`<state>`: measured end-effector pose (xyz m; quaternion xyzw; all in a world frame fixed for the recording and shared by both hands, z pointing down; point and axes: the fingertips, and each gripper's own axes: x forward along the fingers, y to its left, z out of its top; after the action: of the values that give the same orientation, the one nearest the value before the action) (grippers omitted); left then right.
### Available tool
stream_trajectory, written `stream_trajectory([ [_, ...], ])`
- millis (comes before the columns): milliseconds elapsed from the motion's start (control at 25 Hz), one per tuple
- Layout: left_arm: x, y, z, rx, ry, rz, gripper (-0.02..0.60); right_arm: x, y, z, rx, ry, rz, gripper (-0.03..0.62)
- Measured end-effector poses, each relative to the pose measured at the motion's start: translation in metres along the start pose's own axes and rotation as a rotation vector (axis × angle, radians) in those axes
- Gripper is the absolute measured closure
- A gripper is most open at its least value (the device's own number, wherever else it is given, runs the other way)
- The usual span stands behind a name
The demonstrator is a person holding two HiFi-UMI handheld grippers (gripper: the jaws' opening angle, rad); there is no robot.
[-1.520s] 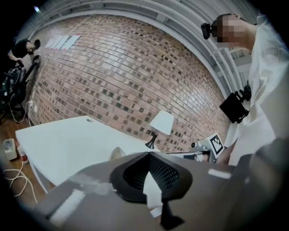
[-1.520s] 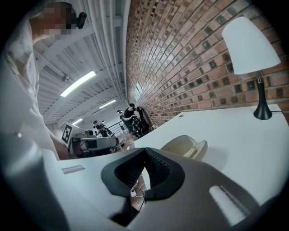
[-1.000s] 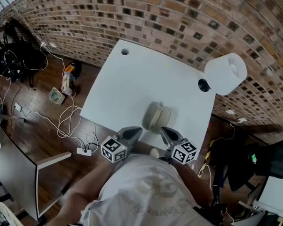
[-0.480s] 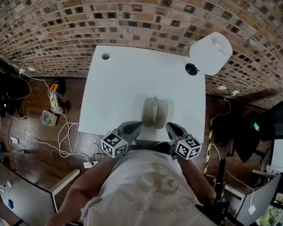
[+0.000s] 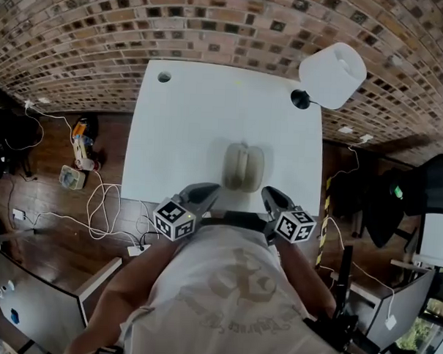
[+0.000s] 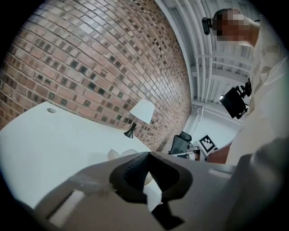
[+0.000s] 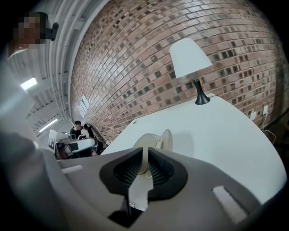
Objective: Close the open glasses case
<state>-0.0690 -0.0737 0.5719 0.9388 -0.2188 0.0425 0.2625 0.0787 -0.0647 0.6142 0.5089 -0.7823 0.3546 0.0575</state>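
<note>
A beige glasses case (image 5: 243, 166) lies open on the white table (image 5: 187, 127), a little in from its near edge. My left gripper (image 5: 212, 189) hovers by the near edge, just left of the case, and its jaws are shut with nothing in them. In the left gripper view the case (image 6: 115, 154) peeks out just past the left gripper (image 6: 148, 153). My right gripper (image 5: 268, 191) sits to the right of the case. In the right gripper view the right gripper (image 7: 145, 149) is opening, a narrow slit showing between its pads, nothing inside. The case (image 7: 156, 139) stands straight ahead.
A white-shaded lamp (image 5: 332, 73) on a black base stands at the table's far right corner. A cable hole (image 5: 164, 77) marks the far left corner. Brick wall runs behind the table. Cables and plugs (image 5: 83, 159) lie on the wooden floor to the left.
The head view has swung so the table now sits squarer in frame. Both grippers stay by the near edge beside the case. The case has not moved.
</note>
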Motion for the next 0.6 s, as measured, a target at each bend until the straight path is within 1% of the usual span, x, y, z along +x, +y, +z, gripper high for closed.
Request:
stream_trajectory([
  [120, -0.009, 0.009, -0.002, -0.008, 0.008, 0.027, 0.576, 0.010, -0.006, -0.003, 0.027, 0.011, -0.019, 0.515],
  [280, -0.015, 0.020, 0.004, 0.001, 0.001, 0.059, 0.577, 0.024, -0.021, -0.003, 0.067, 0.021, -0.054, 0.489],
  [360, -0.015, 0.024, 0.009, 0.007, -0.006, 0.069, 0.575, 0.030, -0.035, -0.003, 0.120, 0.026, -0.073, 0.466],
  [480, -0.014, 0.030, 0.012, 0.007, -0.013, 0.085, 0.577, 0.041, -0.051, -0.005, 0.196, 0.046, -0.078, 0.420],
  [600, -0.018, 0.035, 0.011, -0.001, -0.019, 0.108, 0.576, 0.052, -0.060, -0.012, 0.258, 0.074, -0.077, 0.405],
])
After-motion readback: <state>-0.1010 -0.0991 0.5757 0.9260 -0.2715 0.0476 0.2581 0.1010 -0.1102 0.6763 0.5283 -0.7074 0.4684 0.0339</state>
